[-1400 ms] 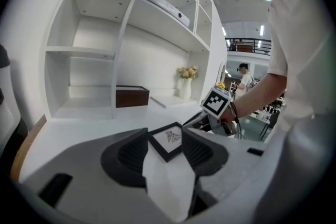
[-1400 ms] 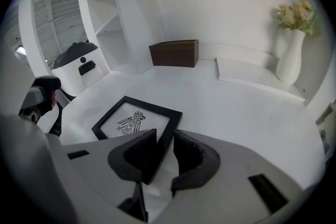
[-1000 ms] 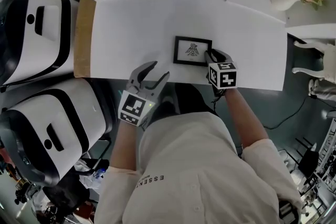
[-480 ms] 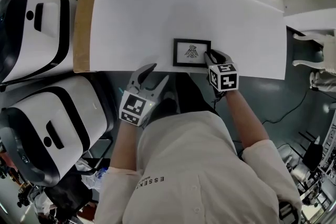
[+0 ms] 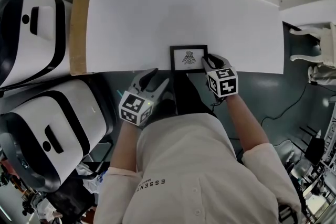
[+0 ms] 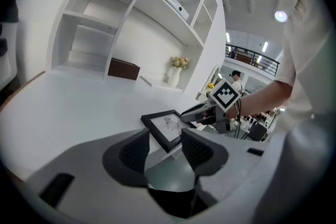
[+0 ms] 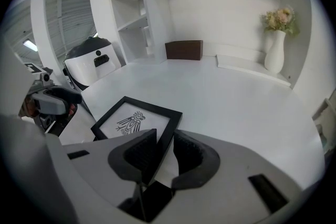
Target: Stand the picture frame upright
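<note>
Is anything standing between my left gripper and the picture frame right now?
Nothing visible does. The left gripper is open, and its view looks straight at the picture frame at the near edge of the table, with only open space between. The right gripper is clamped on the frame's opposite edge, out of that path.

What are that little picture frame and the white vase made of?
The picture frame has a matte black border, wood or plastic by its dull, glare-free edges; the pictures do not settle which. Its inside is a pale printed sheet, probably paper. The vase is smooth, even white, likely ceramic, though painted glass would look alike.
</note>
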Demonstrator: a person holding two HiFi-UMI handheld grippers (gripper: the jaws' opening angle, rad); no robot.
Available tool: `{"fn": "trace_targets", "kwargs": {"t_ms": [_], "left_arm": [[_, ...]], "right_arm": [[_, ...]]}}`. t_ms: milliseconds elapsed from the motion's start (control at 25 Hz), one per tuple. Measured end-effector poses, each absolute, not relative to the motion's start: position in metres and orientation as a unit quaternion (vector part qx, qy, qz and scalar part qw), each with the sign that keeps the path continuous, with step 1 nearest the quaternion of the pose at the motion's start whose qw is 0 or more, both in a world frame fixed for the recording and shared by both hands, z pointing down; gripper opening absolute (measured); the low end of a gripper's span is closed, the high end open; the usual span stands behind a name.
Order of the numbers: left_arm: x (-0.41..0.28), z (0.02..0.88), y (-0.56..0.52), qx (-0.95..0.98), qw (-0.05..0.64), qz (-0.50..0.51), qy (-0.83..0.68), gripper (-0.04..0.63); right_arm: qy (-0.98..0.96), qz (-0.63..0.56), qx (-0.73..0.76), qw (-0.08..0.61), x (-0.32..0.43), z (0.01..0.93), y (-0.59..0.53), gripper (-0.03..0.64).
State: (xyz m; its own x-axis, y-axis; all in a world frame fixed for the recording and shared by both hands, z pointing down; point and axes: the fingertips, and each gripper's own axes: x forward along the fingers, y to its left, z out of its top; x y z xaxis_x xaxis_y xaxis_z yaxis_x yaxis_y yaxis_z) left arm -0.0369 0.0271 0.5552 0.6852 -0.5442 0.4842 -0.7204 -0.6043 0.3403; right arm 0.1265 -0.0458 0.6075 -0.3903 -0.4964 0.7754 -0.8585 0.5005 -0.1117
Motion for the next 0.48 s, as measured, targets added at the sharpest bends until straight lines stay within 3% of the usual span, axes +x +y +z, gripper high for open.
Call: {"fn": "trace_targets", "kwargs": {"t_ms": [480], "left_arm": [[-0.009,0.603,0.047,0.823,0.483,0.061,-0.294,0.183]], "right_arm": [[-0.809,0.225,0.388,0.379,0.133,0.607,-0.027,0.109]]}}
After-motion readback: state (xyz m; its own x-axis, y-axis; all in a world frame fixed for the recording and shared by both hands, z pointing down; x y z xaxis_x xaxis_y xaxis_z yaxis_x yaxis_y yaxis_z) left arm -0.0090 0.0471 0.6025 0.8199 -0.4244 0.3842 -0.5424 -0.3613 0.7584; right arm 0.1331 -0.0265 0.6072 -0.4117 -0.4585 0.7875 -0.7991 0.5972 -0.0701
